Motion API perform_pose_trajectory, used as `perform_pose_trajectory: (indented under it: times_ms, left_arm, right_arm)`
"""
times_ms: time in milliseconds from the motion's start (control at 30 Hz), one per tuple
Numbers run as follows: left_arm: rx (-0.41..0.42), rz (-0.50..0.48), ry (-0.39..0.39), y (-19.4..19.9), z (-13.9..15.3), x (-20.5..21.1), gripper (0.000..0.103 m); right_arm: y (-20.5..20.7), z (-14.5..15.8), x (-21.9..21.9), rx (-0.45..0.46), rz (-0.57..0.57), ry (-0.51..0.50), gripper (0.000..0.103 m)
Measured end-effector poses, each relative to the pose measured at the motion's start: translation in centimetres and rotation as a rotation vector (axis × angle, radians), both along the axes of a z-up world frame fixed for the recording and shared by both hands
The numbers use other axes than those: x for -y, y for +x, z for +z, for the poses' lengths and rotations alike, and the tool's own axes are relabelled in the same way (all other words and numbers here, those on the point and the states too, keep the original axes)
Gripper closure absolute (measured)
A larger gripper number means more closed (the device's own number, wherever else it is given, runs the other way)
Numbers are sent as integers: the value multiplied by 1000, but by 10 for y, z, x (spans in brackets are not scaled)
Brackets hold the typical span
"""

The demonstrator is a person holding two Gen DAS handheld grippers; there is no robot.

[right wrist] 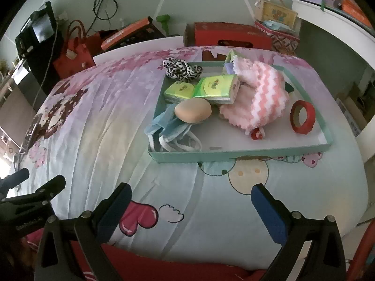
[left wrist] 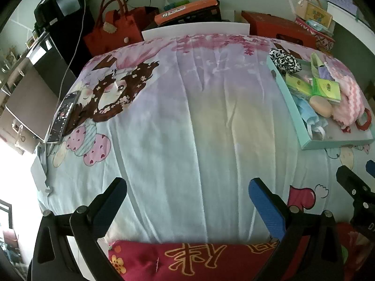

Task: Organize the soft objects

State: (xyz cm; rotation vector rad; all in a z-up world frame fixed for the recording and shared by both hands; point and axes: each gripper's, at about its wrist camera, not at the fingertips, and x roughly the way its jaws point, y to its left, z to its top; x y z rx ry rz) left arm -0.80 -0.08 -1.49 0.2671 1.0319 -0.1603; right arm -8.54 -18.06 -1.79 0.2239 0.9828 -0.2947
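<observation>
Blue pads lined the two fingers of each claw. The left claw (left wrist: 187,201) hung released, fingers spread wide over the bare middle of the bed (left wrist: 187,121), gripping nothing. The right claw (right wrist: 191,207) was likewise spread apart and empty, hovering over the near part of the cartoon-printed bedspread (right wrist: 93,128), short of the tray.

One shallow teal tray (right wrist: 234,155) lay on the bed beyond the right claw, holding the soft objects. Counted from its near edge: one blue face mask (right wrist: 166,126) with white ear loops, one beige egg-shaped sponge (right wrist: 193,110) resting on the mask, two green tissue packs (right wrist: 201,89) side by side, one pink-and-white knitted cloth (right wrist: 260,96) heaped toward the right, and one black-and-white spotted scrunchie (right wrist: 181,68) draped over the far left corner. One red tape roll (right wrist: 302,116) stood on edge near the tray's right wall, and one small red trinket (right wrist: 257,134) lay just beside the knitted cloth.

One phone (left wrist: 63,116) lay at the bed's left edge, cable attached. Beyond the bed stood one red handbag (left wrist: 112,30) and one red box (right wrist: 225,35).
</observation>
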Motion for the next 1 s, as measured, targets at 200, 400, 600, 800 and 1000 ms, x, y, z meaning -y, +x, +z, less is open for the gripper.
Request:
perform_pose_trajectory:
  times_ms: [200, 400, 600, 800, 1000]
  left_arm:
    - [-2, -3, 8, 0, -2, 1, 0]
    - [-4, -3, 10, 0, -2, 0, 0]
    - [-4, -5, 19, 0, -3, 1, 0]
    - [-4, -7, 23, 1, -4, 1, 0]
    - [-5, -9, 26, 1, -4, 1, 0]
  right_arm:
    - [-1, -3, 3, -5, -15, 8, 0]
    - [-1, -4, 3, -10, -21, 11, 0]
    - [-1, -5, 6, -10, -32, 26, 0]
    - [0, -7, 8, -19, -34, 41, 0]
    - [0, -8, 8, -21, -35, 42, 0]
